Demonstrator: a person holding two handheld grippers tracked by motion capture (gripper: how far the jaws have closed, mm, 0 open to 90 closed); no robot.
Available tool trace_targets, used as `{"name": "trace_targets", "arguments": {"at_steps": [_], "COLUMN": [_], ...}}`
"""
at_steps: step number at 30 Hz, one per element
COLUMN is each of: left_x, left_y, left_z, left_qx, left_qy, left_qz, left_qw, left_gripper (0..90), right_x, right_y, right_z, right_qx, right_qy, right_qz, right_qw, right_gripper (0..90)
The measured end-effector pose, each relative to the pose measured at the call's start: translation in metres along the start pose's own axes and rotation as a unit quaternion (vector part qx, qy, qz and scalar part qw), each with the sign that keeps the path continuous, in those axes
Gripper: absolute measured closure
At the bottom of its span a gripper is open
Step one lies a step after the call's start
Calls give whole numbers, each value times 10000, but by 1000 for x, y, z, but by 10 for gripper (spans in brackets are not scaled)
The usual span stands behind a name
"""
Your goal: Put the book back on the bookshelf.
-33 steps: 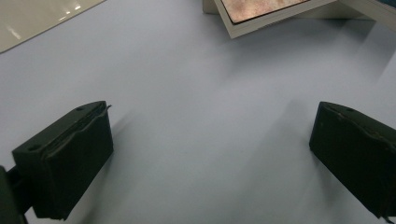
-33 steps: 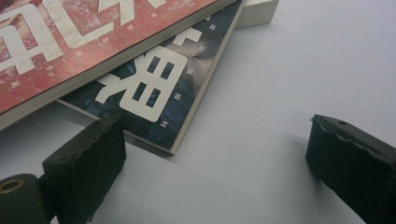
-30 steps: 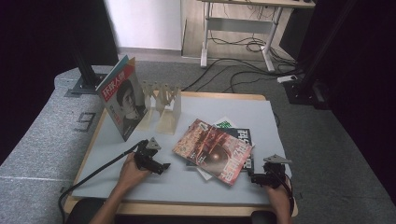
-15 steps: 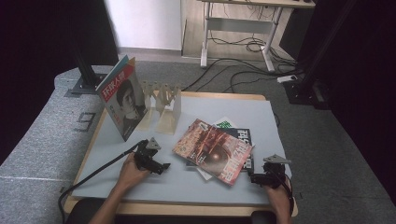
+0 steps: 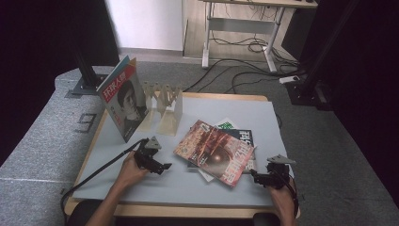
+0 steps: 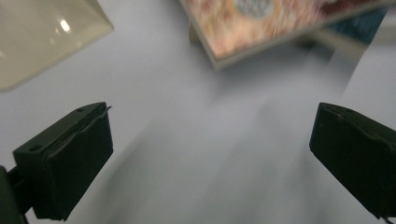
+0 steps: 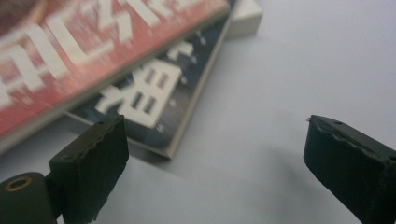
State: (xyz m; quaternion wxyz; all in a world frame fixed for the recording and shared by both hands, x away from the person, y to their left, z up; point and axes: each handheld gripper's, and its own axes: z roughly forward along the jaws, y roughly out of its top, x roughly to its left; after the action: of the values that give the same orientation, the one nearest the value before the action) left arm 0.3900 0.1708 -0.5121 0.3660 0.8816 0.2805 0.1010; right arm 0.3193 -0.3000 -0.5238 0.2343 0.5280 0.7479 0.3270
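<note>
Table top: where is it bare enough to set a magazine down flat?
The table is bare at the far right, beyond the magazine stack, and along the near edge between the left gripper and right gripper. The far left is crowded: wooden rack and upright magazine.

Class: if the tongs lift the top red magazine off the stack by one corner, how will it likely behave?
The red magazine looks thin and wide, so it would probably droop. Its cover looks glossy, so it may slip across the dark magazine underneath. Both tongs stand open, gripping nothing.
</note>
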Motion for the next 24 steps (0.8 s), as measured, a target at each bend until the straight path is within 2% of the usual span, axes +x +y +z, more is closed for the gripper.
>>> {"name": "trace_targets", "arguments": {"at_steps": [3, 9, 14, 17, 20, 24], "left_x": [-1, -6, -14, -16, -18, -22], "left_y": [8, 19, 22, 23, 24, 26], "left_z": [2, 15, 23, 25, 29, 33], "left_qx": [-21, 30, 114, 95, 97, 105], "left_qy": [-40, -333, -454, -518, -591, -681], "left_qz": [72, 247, 440, 462, 440, 474], "left_qw": [10000, 9991, 9979, 9975, 9972, 9965], "left_gripper": [0, 0, 0, 0, 0, 0], "right_x": [6, 19, 35, 43, 47, 47], "right_y": [10, 30, 43, 47, 46, 41], "right_z": [-4, -2, 11, 19, 23, 24], "right_qx": [-130, -202, -79, 20, 54, -65], "right_qy": [126, 322, 534, 541, 501, 541], "right_qz": [-66, -261, -396, -495, -471, -253], "right_qw": [9998, 9989, 9978, 9973, 9976, 9982], "right_gripper": [62, 51, 46, 44, 42, 43]}}
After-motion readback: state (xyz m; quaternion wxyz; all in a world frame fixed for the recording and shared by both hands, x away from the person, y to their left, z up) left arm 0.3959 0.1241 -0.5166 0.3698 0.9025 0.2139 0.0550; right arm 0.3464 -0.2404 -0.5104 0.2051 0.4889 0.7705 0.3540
